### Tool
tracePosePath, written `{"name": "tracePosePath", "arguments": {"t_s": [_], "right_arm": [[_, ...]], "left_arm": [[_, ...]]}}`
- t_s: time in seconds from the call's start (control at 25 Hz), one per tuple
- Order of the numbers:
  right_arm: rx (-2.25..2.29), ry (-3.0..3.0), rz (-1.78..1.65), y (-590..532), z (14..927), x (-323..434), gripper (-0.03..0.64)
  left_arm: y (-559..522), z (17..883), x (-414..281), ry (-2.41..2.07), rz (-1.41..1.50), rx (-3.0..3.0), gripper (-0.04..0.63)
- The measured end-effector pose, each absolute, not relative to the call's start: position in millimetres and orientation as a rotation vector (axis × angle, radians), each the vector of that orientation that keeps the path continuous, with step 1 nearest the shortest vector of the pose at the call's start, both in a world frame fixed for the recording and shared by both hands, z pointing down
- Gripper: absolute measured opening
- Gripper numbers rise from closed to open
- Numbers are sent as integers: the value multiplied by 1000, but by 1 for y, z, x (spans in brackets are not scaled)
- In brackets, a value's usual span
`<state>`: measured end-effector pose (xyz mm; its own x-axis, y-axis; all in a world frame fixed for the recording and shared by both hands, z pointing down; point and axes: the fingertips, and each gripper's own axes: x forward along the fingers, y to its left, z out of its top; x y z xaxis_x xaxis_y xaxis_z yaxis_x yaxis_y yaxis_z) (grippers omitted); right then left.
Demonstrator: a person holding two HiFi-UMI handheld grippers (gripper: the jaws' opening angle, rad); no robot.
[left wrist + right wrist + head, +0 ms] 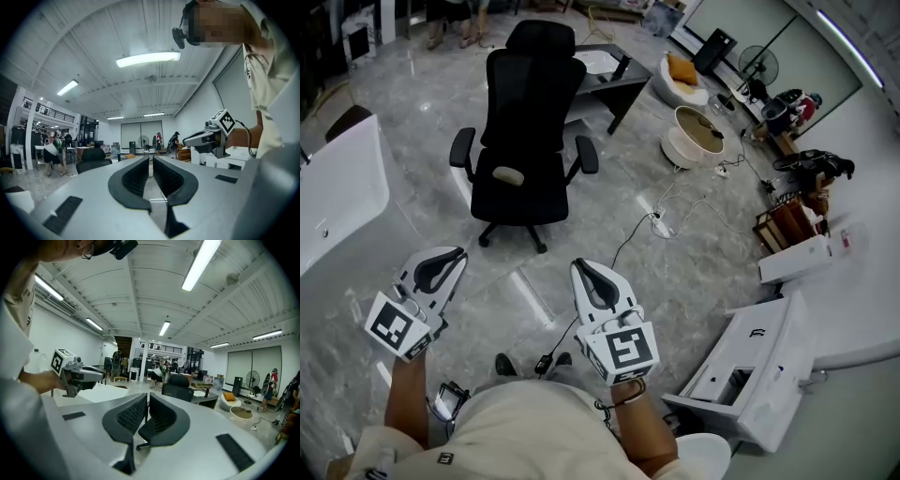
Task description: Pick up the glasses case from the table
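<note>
In the head view the left tool (pixel 450 255) and the right tool (pixel 583 270) are held over a glossy grey veined floor (pixel 694 272) near a black office chair (pixel 530 141), and no glasses case is seen, nor on the white worktop (pixel 337 187) at the left. In the left gripper view the ribbed black pads (pixel 136 176) are shut on nothing. In the right gripper view the jaws are likewise closed and empty; the case, once found, is judged light, rigid and smooth, best taken across its narrow middle.
</note>
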<state>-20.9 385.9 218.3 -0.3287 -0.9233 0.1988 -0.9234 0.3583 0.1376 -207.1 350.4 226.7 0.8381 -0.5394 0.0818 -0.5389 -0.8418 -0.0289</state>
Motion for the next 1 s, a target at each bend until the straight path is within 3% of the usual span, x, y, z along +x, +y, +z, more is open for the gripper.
{"name": "tracePosePath", "arguments": {"t_s": [0.48, 1.0], "right_arm": [[1628, -2404, 37, 337, 233, 8, 31], [1436, -2567, 78, 243, 234, 71, 31]], "left_arm": [[309, 221, -188, 958, -71, -2939, 41], [250, 214, -116, 1160, -142, -2872, 41]]}}
